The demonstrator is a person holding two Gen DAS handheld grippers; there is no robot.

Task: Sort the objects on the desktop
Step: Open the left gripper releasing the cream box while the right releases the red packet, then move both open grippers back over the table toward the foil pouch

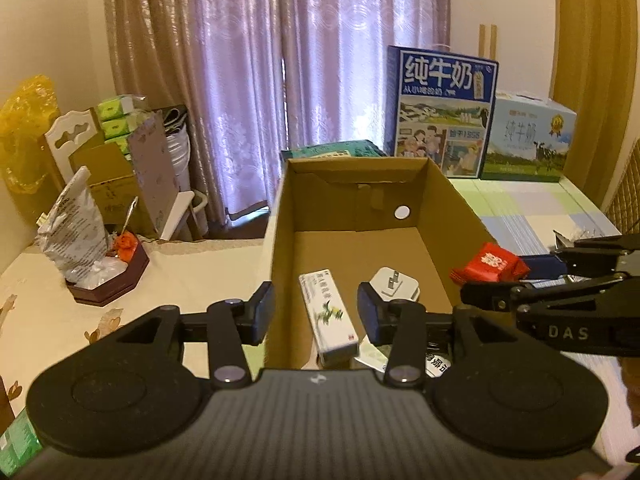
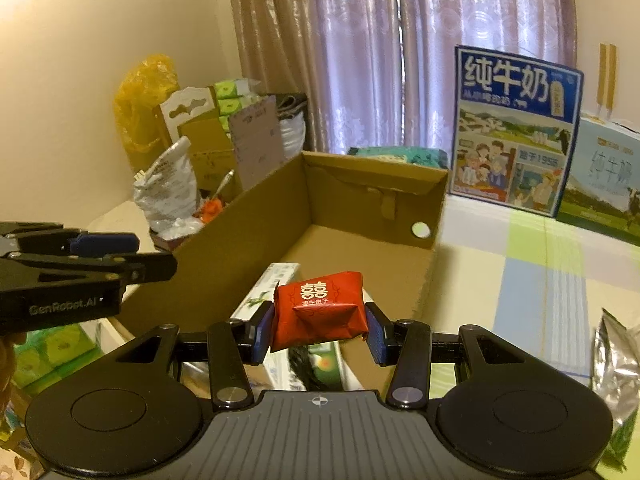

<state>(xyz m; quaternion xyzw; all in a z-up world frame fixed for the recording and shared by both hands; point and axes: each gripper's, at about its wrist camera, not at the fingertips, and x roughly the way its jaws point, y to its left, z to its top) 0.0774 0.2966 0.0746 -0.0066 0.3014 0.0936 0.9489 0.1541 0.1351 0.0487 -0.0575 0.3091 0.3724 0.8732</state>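
Holding a Red Packet at the Box

Clamped between the pads of the right tool (image 2: 318, 330), a red packet (image 2: 320, 308) with white characters hung over the near end of an open cardboard box (image 2: 372, 184). Both pads pressed its sides, and it sat level. From the left wrist view the same packet (image 1: 488, 264) showed just past the box's right wall, gripped by the right tool (image 1: 560, 276) that reached in from the right.

The left tool (image 1: 316, 316) stood with its jaws apart and nothing between them, poised over the near edge of the box (image 1: 440, 200). On the box floor lay a long white carton (image 1: 328, 312) with a green plant printed on it, and beside it, to the right, a white plug adapter (image 1: 394, 284), prongs up. Some flat printed packs lay under the near end of the carton; what they were could not be read.

The box rested on a desk (image 1: 192, 268) with a pale cloth. Left of it stood a dark hexagonal tray (image 1: 116, 284) that held a crumpled bag (image 1: 76, 224). Behind the box stood a blue milk case (image 1: 442, 108) and a paler one (image 1: 528, 136), before lilac curtains (image 1: 280, 60). A silver foil bag (image 2: 616, 364) lay on the right in the right wrist view.
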